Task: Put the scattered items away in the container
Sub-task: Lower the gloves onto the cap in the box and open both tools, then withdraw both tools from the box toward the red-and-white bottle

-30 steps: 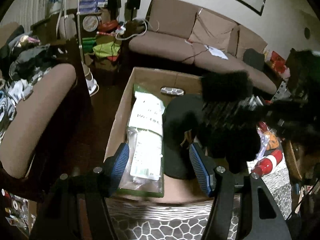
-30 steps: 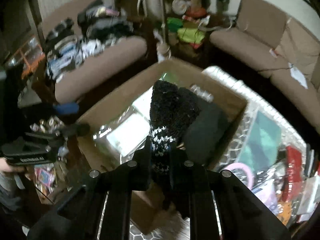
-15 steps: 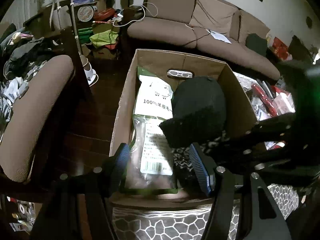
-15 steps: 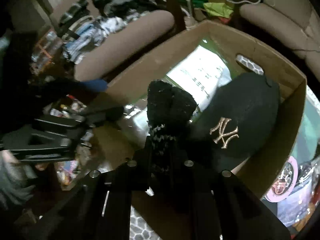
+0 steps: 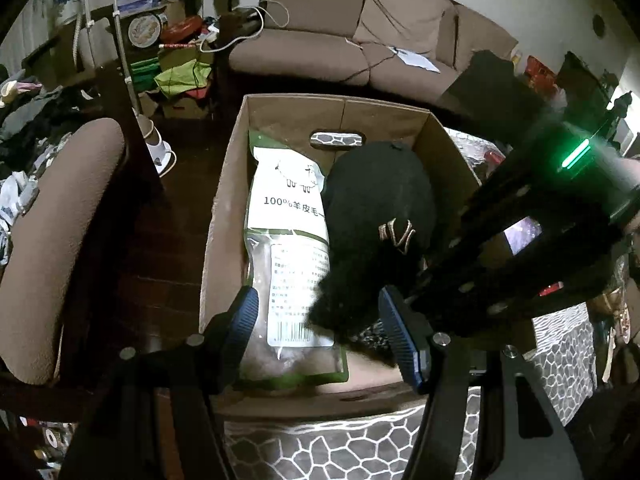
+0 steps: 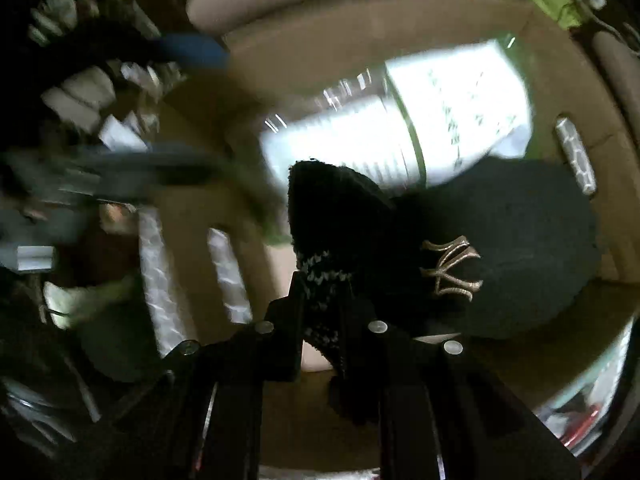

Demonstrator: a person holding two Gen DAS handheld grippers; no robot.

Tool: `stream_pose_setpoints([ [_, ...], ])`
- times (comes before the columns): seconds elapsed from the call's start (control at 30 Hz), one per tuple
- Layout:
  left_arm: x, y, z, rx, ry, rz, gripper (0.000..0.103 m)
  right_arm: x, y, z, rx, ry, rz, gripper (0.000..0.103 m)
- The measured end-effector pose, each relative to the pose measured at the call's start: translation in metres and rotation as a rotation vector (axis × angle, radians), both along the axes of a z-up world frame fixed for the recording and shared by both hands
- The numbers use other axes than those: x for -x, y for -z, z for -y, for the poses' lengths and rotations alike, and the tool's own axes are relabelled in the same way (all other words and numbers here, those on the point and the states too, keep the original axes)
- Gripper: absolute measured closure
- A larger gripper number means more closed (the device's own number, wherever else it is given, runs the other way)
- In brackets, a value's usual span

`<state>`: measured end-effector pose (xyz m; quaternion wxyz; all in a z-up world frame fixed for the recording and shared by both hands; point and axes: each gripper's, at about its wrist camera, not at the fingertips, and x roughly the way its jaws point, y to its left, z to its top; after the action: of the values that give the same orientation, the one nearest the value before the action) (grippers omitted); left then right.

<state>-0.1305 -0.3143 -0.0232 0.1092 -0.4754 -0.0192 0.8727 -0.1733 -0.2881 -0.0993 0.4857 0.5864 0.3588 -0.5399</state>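
Note:
A cardboard box (image 5: 224,184) holds a green and white packet (image 5: 288,232) and a black cap with a gold logo (image 5: 380,200). My right gripper (image 6: 322,292) is shut on a black knitted sock (image 6: 332,208) with a white-flecked cuff and holds it low inside the box (image 6: 192,216), beside the cap (image 6: 520,240). In the left wrist view the sock (image 5: 348,300) hangs between my left fingers. My left gripper (image 5: 320,332) is open and empty above the box's near end.
A brown sofa (image 5: 344,48) stands behind the box and a brown armchair (image 5: 52,232) to its left. A patterned cloth (image 5: 344,448) covers the surface at the near edge. Loose items (image 5: 520,236) lie right of the box.
My right gripper has dropped deeper into the box with the sock, close to the cap and packet. My left gripper has stayed open above the box's near end.

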Motion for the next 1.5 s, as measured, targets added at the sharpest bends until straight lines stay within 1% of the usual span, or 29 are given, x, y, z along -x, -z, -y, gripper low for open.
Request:
stream_pose_setpoints([
  [0.03,0.003,0.003,0.000,0.004,-0.003,0.004,0.040,0.005,0.011,0.002,-0.022,-0.006,-0.009,0.089],
  [0.1,0.006,0.007,-0.001,0.016,0.000,0.011,0.040,0.016,0.021,0.005,-0.027,-0.008,-0.028,0.089],
  [0.13,0.008,0.011,-0.002,0.026,0.005,0.017,0.040,0.021,0.023,0.005,-0.028,-0.011,-0.039,0.088],
  [0.23,0.015,0.021,-0.010,0.054,0.030,0.042,0.040,0.038,0.026,0.000,-0.036,0.020,-0.087,0.079],
  [0.3,0.021,0.027,-0.018,0.090,0.049,0.058,0.040,0.042,0.021,-0.007,-0.009,0.059,-0.089,0.076],
  [0.37,0.027,0.031,-0.025,0.127,0.067,0.064,0.040,0.039,0.008,-0.017,0.044,0.065,-0.127,0.059],
  [0.4,0.032,0.033,-0.030,0.145,0.082,0.073,0.040,0.039,-0.001,-0.025,0.085,0.088,-0.138,0.054],
  [0.43,0.035,0.036,-0.033,0.159,0.090,0.081,0.040,0.039,-0.010,-0.034,0.130,0.113,-0.131,0.050],
  [0.47,0.039,0.038,-0.035,0.176,0.093,0.087,0.040,0.039,-0.020,-0.045,0.177,0.132,-0.128,0.050],
  [0.53,0.047,0.045,-0.040,0.210,0.097,0.104,0.040,0.039,-0.041,-0.070,0.239,0.196,-0.179,0.050],
  [0.63,0.057,0.054,-0.050,0.275,0.122,0.114,0.040,0.032,-0.065,-0.111,0.320,0.293,-0.199,0.050],
  [0.7,0.064,0.062,-0.056,0.326,0.141,0.130,0.040,0.022,-0.081,-0.129,0.377,0.330,-0.203,0.050],
  [0.8,0.069,0.068,-0.064,0.379,0.167,0.180,0.040,0.013,-0.093,-0.169,0.449,0.401,-0.196,0.050],
  [0.83,0.069,0.070,-0.067,0.400,0.175,0.196,0.040,0.007,-0.095,-0.186,0.478,0.431,-0.191,0.050],
  [0.9,0.071,0.073,-0.073,0.444,0.178,0.240,0.040,0.003,-0.093,-0.203,0.513,0.468,-0.164,0.050],
  [1.0,0.071,0.077,-0.082,0.466,0.183,0.306,0.040,-0.014,-0.086,-0.230,0.527,0.518,-0.134,0.050],
  [1.07,0.069,0.085,-0.088,0.439,0.213,0.382,0.040,-0.020,-0.079,-0.243,0.527,0.548,-0.123,0.050],
  [1.1,0.065,0.092,-0.093,0.439,0.241,0.432,0.040,-0.022,-0.077,-0.246,0.527,0.558,-0.115,0.049],
  [1.13,0.057,0.098,-0.100,0.483,0.276,0.459,0.040,-0.024,-0.074,-0.249,0.531,0.563,-0.105,0.049],
  [1.17,0.051,0.102,-0.106,0.544,0.294,0.457,0.040,-0.028,-0.073,-0.253,0.540,0.569,-0.105,0.049],
  [1.2,0.047,0.101,-0.110,0.616,0.289,0.431,0.040,-0.030,-0.072,-0.257,0.547,0.574,-0.109,0.049],
  [1.23,0.045,0.095,-0.111,0.648,0.263,0.396,0.040,-0.034,-0.073,-0.261,0.558,0.584,-0.113,0.049],
  [1.27,0.044,0.088,-0.110,0.633,0.239,0.369,0.040,-0.037,-0.074,-0.266,0.576,0.603,-0.120,0.049],
  [1.33,0.042,0.062,-0.106,0.520,0.174,0.281,0.040,-0.045,-0.078,-0.275,0.616,0.640,-0.131,0.049],
  [1.37,0.039,0.053,-0.104,0.478,0.149,0.246,0.040,-0.050,-0.081,-0.279,0.637,0.664,-0.145,0.049],
  [1.43,0.029,0.034,-0.102,0.398,0.104,0.171,0.040,-0.058,-0.084,-0.280,0.661,0.671,-0.153,0.049],
  [1.5,0.018,0.025,-0.101,0.368,0.057,0.118,0.040,-0.067,-0.086,-0.273,0.649,0.667,-0.176,0.049],
])
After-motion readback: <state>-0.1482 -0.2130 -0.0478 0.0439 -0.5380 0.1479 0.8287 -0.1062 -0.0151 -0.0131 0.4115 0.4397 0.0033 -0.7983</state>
